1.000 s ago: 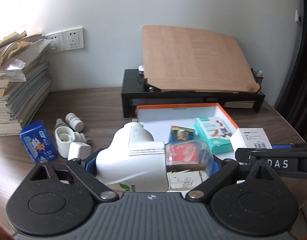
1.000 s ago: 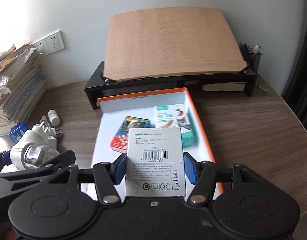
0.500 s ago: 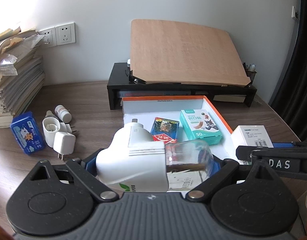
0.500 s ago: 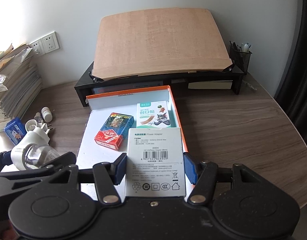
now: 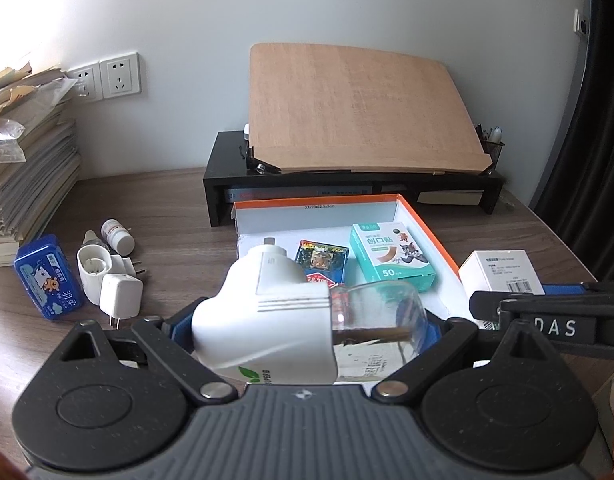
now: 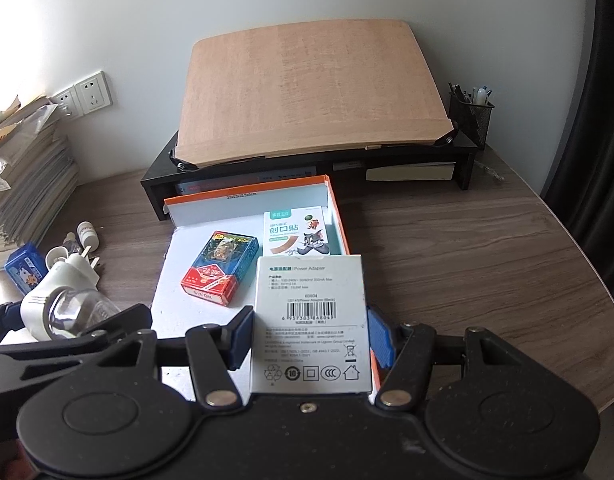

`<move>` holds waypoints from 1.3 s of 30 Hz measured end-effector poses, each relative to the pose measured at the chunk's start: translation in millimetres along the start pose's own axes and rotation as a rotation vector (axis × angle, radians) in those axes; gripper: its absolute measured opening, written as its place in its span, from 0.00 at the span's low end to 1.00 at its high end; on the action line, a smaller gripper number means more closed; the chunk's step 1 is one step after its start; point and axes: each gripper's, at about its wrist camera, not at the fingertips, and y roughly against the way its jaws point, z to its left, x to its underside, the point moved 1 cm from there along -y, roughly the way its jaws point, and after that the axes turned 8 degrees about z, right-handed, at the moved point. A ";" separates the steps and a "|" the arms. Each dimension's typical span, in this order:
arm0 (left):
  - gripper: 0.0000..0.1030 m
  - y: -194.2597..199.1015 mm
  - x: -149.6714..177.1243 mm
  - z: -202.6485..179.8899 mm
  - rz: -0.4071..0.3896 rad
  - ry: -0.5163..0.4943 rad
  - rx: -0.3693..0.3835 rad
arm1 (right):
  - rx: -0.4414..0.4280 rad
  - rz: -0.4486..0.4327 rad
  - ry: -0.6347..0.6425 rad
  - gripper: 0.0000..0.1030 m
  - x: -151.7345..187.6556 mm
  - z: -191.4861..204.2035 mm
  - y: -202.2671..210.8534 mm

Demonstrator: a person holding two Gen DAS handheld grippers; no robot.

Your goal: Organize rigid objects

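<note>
- Jaws of the left gripper [image 5: 305, 322] are clamped on a white plug-in vaporizer [image 5: 267, 320] with a clear bottle [image 5: 377, 322], lying sideways across the blue pads, bottle end toward the right jaw.
- Jaws of the right gripper [image 6: 309, 338] are clamped on the side faces of a white power adapter box [image 6: 310, 320], label face up; its far edge reaches past the jaw tips over the orange-edged tray [image 6: 179, 280].
- Just ahead of the right jaws, inside the tray, a card deck [image 6: 221, 268] lies left of centre and a teal bandage box [image 6: 297, 232] lies against the tray's right wall; the two are just apart.
- Bare white tray floor shows left of the card deck and between it and the left jaw of the right gripper.
- Left of the left jaws, outside the tray, stand a white charger [image 5: 121, 298], a white cylinder plug [image 5: 91, 270], a small white bottle [image 5: 117, 234] and a blue tin [image 5: 49, 276], grouped closely on the wooden desk [image 5: 167, 216].
- Right of the tray's orange edge, the desk is open wood out to its rounded rim.
- Beyond the tray's far wall sits a black monitor riser [image 6: 463, 156], near that wall, with a tilted wooden board [image 6: 307, 92] on top.
- Far left, a paper stack [image 5: 23, 160] rests against the wall; far right, a mesh pen cup [image 6: 471, 116] stands beside the riser.
</note>
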 end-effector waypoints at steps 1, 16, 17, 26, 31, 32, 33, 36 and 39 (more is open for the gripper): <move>0.97 -0.4 0.2 0.6 0.002 0.001 0.001 | 0.000 0.001 0.000 0.69 -0.2 0.6 -0.4; 0.97 -5.8 3.0 12.3 0.027 0.021 -0.003 | 0.002 0.022 0.019 0.69 -2.4 9.6 -8.9; 0.97 -6.0 2.9 13.0 0.027 0.023 -0.004 | 0.001 0.022 0.021 0.69 -2.4 9.8 -9.3; 0.97 -9.7 2.3 15.2 0.034 0.033 -0.007 | 0.001 0.031 0.029 0.69 -4.2 12.0 -13.2; 0.97 -13.6 1.3 17.2 0.040 0.035 -0.004 | 0.003 0.038 0.035 0.69 -5.3 12.4 -16.3; 0.97 -14.5 1.5 17.1 0.041 0.035 -0.004 | 0.003 0.040 0.035 0.69 -5.5 12.2 -17.2; 0.97 -15.7 1.4 16.9 0.044 0.035 -0.004 | 0.004 0.042 0.034 0.69 -6.3 12.3 -18.8; 0.97 -18.1 1.3 15.8 0.048 0.035 -0.004 | 0.004 0.048 0.032 0.69 -7.3 10.9 -22.4; 0.97 -20.5 0.2 14.9 0.051 0.032 -0.004 | 0.005 0.051 0.030 0.69 -8.1 10.0 -24.8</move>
